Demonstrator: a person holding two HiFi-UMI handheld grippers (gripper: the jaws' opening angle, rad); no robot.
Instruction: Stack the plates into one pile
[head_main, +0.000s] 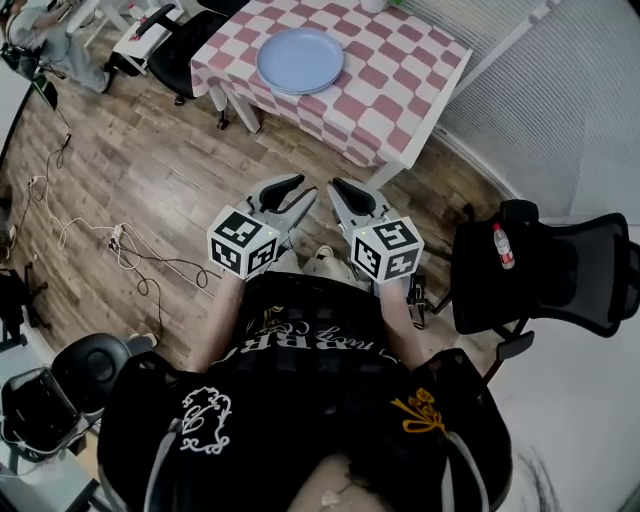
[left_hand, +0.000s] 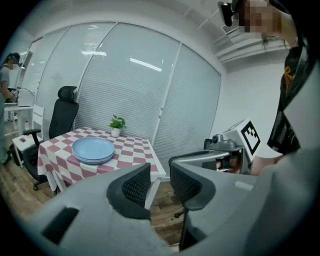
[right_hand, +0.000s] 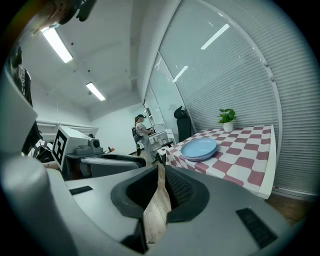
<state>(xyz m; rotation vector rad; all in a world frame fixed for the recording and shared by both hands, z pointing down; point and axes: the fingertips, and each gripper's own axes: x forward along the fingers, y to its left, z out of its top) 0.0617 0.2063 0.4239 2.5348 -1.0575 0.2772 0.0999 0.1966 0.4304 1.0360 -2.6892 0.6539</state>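
Observation:
A pile of light blue plates rests on the pink-and-white checked table, well ahead of both grippers. I hold both grippers close to my body, above the wooden floor. The left gripper is open, with a clear gap and nothing between its jaws. To its right, the right gripper has its tips together, leaving only a thin slit, and holds nothing. Neither one touches the plates or the table.
A black office chair with a bottle on it stands at my right. Cables trail over the floor at the left. A potted plant sits at the table's far edge, with another black chair beside the table. A person stands farther back.

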